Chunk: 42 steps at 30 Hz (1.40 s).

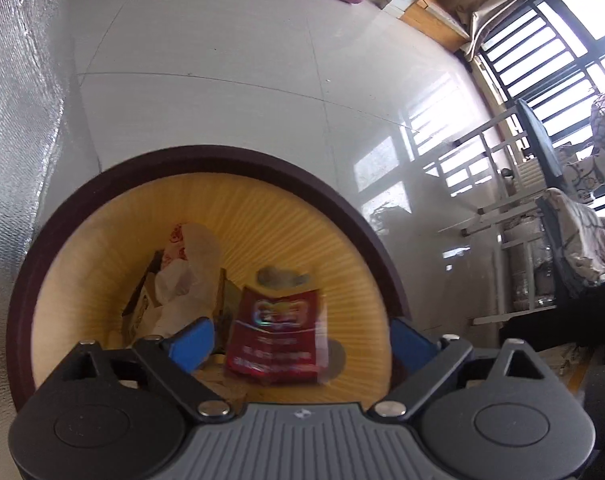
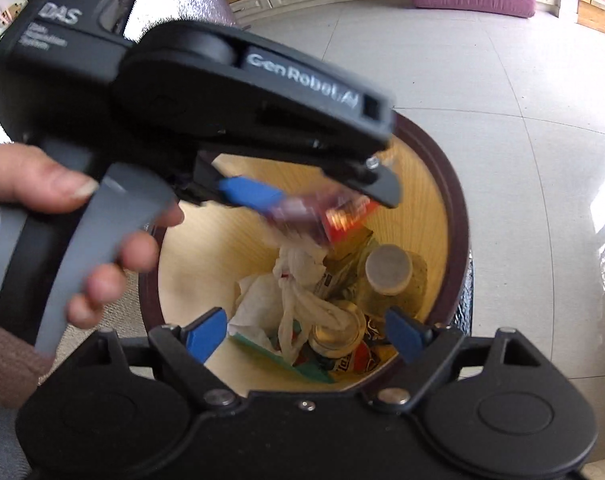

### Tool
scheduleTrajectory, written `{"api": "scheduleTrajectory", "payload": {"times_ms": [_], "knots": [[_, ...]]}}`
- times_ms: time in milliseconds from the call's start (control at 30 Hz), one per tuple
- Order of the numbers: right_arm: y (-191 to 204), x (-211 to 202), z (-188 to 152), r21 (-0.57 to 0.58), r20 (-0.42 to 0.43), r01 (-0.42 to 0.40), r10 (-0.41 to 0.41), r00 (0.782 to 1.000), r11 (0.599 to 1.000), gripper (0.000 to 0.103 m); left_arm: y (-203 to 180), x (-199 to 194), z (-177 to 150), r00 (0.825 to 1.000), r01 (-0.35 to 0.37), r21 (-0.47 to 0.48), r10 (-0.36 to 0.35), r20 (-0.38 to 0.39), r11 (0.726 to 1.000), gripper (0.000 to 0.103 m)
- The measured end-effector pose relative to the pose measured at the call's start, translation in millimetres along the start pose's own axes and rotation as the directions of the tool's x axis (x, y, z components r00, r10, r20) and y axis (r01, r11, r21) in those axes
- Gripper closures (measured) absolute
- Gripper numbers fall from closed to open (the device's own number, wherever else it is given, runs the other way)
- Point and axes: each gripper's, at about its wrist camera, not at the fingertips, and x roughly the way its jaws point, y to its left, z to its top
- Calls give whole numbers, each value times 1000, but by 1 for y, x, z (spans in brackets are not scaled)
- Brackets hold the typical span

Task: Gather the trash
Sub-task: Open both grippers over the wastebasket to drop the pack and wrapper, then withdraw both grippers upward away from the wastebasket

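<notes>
Red snack wrapper (image 1: 272, 338) — thin, glossy, crinkly film, very light and slippery, blurred, apparently dropping inside the bin (image 1: 206, 160) below the left gripper (image 1: 298, 340), whose blue pads are spread wide with nothing pinched. Best taken by a flat edge, not the puffy middle. The bin is round, with a dark brown rim and a ribbed yellow inner wall; soft crumpled tissue (image 2: 298, 300) and a metal can (image 2: 336, 334) lie at the bottom. The right gripper (image 2: 306, 332) hangs over the near rim, pads apart and empty.
</notes>
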Motion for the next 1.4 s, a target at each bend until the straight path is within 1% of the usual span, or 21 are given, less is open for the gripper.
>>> {"api": "scheduleTrajectory", "payload": {"times_ms": [100, 400, 633, 833, 1000, 1200, 1333, 1400], "knots": [[-1, -4, -1, -2, 8, -1, 1, 1000, 1000, 16, 5, 1, -3, 1000, -1, -15, 1, -19, 1000, 8], [3, -12, -2, -15, 18, 15, -15, 1000, 1000, 16, 17, -14, -12, 999, -32, -41, 31, -20, 999, 8], [2, -22, -2, 10, 28, 74, -74, 997, 997, 16, 20, -37, -19, 999, -44, -42, 44, -2, 998, 8], [7, -36, -2, 24, 59, 110, -112, 992, 994, 15, 16, -68, -26, 998, -44, -38, 46, 37, 998, 8], [13, -59, -1, 35, 96, 147, -150, 984, 988, 10, 8, -100, -34, 995, -51, -14, 52, 80, 999, 8], [25, -92, -2, 46, 162, 151, -157, 974, 987, 5, -2, -145, -46, 985, -75, 19, 72, 154, 997, 6], [34, -115, -4, 56, 201, 173, -181, 963, 983, 0, -9, -174, -58, 977, -90, 48, 79, 200, 995, 3], [37, -128, -5, 64, 219, 183, -193, 956, 981, 0, -12, -186, -65, 973, -94, 58, 79, 216, 994, 1]]}}
